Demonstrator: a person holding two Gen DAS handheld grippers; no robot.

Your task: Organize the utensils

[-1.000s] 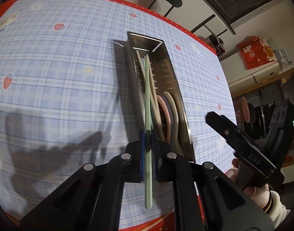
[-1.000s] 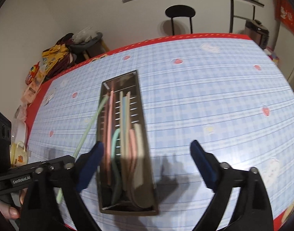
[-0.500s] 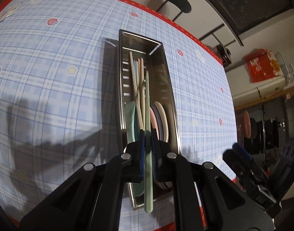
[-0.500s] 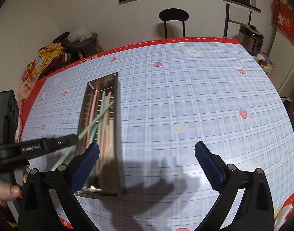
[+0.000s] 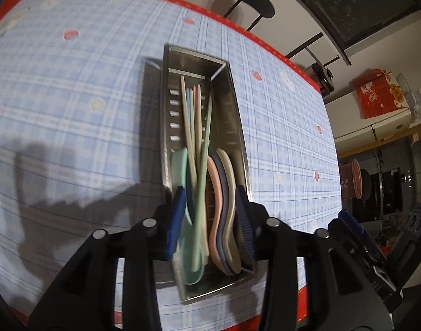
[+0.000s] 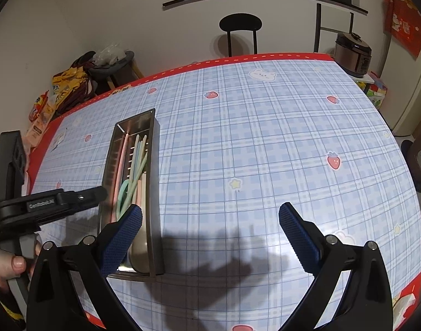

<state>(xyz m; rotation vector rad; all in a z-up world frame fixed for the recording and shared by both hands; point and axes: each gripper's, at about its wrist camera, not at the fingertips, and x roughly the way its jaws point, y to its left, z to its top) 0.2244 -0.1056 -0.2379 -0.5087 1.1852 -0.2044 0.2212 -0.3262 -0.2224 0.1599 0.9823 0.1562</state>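
Observation:
A long steel tray (image 5: 239, 127) lies on the blue checked tablecloth and holds pastel chopsticks and spoons (image 5: 224, 207). My left gripper (image 5: 210, 220) hovers over the tray's near end, its jaws opening. A mint-green chopstick (image 5: 203, 171) lies slanted in the tray between the blue pads, and neither pad presses on it. In the right wrist view the tray (image 6: 155, 193) sits left of my right gripper (image 6: 210, 234), which is open wide over bare cloth with nothing between its fingers. The left gripper (image 6: 100, 193) reaches in from the left there.
A person's hand (image 6: 6, 264) holds the left gripper's handle at the lower left. A black stool (image 6: 240, 24) stands beyond the table's far red edge, a rice cooker (image 6: 352, 52) at the far right and snack bags (image 6: 64, 88) at the far left.
The left gripper carried the green chopstick over the tray, then its pads parted and the chopstick dropped in among the others. The right gripper slid rightward away from the tray.

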